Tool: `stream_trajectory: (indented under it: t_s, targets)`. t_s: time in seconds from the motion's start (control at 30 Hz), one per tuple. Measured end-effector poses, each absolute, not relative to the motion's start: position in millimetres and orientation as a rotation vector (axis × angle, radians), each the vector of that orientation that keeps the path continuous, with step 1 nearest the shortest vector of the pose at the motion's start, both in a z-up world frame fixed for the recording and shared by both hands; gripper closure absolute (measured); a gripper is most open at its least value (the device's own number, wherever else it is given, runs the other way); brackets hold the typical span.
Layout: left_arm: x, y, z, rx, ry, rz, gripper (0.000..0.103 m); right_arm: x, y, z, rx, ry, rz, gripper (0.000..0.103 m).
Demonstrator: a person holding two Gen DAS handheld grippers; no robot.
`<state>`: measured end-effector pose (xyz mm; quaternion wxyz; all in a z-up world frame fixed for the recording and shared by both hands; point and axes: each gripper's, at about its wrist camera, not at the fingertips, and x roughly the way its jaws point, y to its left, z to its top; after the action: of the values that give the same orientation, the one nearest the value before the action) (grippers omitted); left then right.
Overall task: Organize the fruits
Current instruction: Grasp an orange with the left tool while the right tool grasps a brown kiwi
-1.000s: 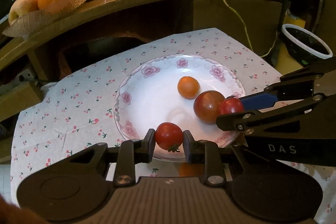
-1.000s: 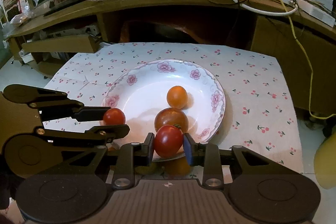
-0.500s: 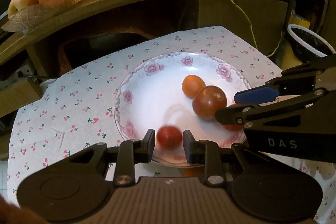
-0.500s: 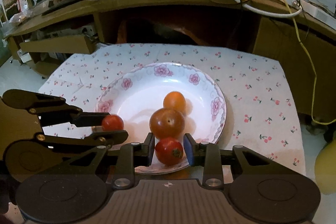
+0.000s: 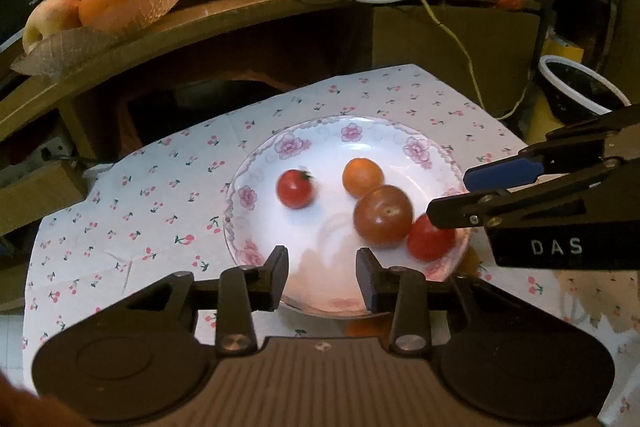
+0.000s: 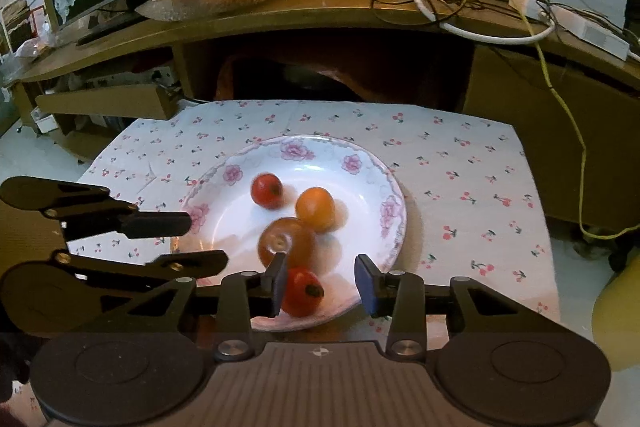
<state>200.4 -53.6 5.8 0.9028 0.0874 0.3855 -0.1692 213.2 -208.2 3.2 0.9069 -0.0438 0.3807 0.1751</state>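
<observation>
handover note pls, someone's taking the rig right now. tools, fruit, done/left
Left tool: open, empty, at the plate's near rim.
Right tool: open; a red tomato sits between its fingers, ungripped, on the plate.
Also on the plate: second red tomato, blurred as if moving, orange tomato, dark brownish tomato.
Done: four tomatoes on the plate.
Left: pull both tools clear; no other loose fruit seen on the cloth.
</observation>
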Motion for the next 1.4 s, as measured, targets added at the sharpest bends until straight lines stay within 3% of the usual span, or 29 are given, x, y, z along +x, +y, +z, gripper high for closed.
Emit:
stream_trajectory:
  t_s: [0.7, 1.03, 1.17, 1.4]
  targets:
    - [151, -50, 9, 0.194, 0.849, -0.503, 0.060, 163, -230, -7, -0.083, 0.864, 0.410, 0.058]
    - [163, -56, -13, 0.198, 0.889, -0.483, 0.060, 165, -223, -20, -0.112, 0.899, 0.441, 0.057]
    - [169, -61, -20, 0.221, 0.860, -0.463, 0.054, 167, -221, -22, -0.121, 0.907, 0.453, 0.057]
    - [174, -62, -28, 0.219, 0.857, -0.465, 0.058, 169, -223, -23, -0.119, 0.915, 0.470, 0.056]
